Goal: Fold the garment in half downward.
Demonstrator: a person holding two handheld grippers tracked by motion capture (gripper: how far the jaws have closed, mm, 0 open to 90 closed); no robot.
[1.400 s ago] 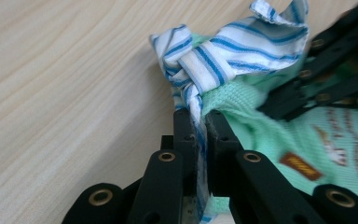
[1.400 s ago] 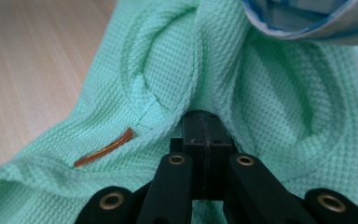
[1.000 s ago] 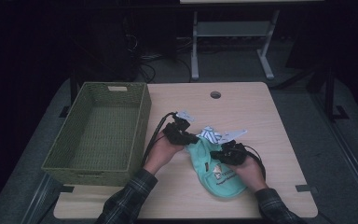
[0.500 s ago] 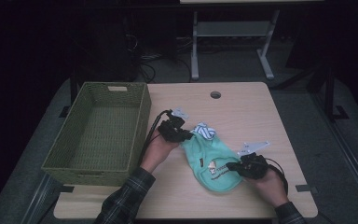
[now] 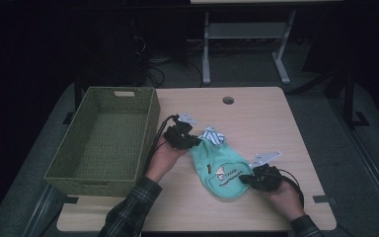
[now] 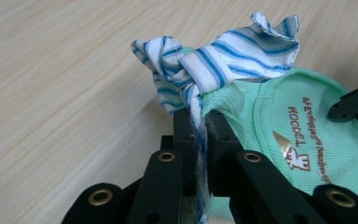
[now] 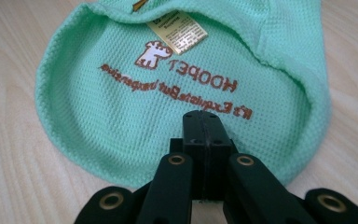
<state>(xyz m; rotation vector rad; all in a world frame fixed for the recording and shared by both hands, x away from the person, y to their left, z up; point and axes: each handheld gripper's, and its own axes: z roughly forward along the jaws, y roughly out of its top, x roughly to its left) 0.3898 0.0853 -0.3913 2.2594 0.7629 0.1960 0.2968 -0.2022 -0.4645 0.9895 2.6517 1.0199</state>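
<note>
A small mint-green garment (image 5: 217, 160) with brown lettering lies flat on the wooden table (image 5: 266, 118). A blue-and-white striped cloth (image 5: 213, 135) is knotted at its far end. My left gripper (image 5: 193, 142) is shut on that striped cloth (image 6: 223, 60), and a strand of it runs down between the jaws (image 6: 200, 119) beside the green edge (image 6: 279, 121). My right gripper (image 5: 244, 178) sits at the garment's near right edge. Its jaws (image 7: 204, 116) are shut above the green fabric (image 7: 121, 102), with no fold visible between them.
A deep green woven basket (image 5: 94, 182) stands at the left of the table, close to my left hand. A round cable hole (image 5: 228, 100) sits near the far edge. Bare wood lies to the right of the garment and behind it.
My right gripper has moved right, from over the garment's middle to its right edge. The garment now lies more spread out. My left gripper has stayed where it was.
</note>
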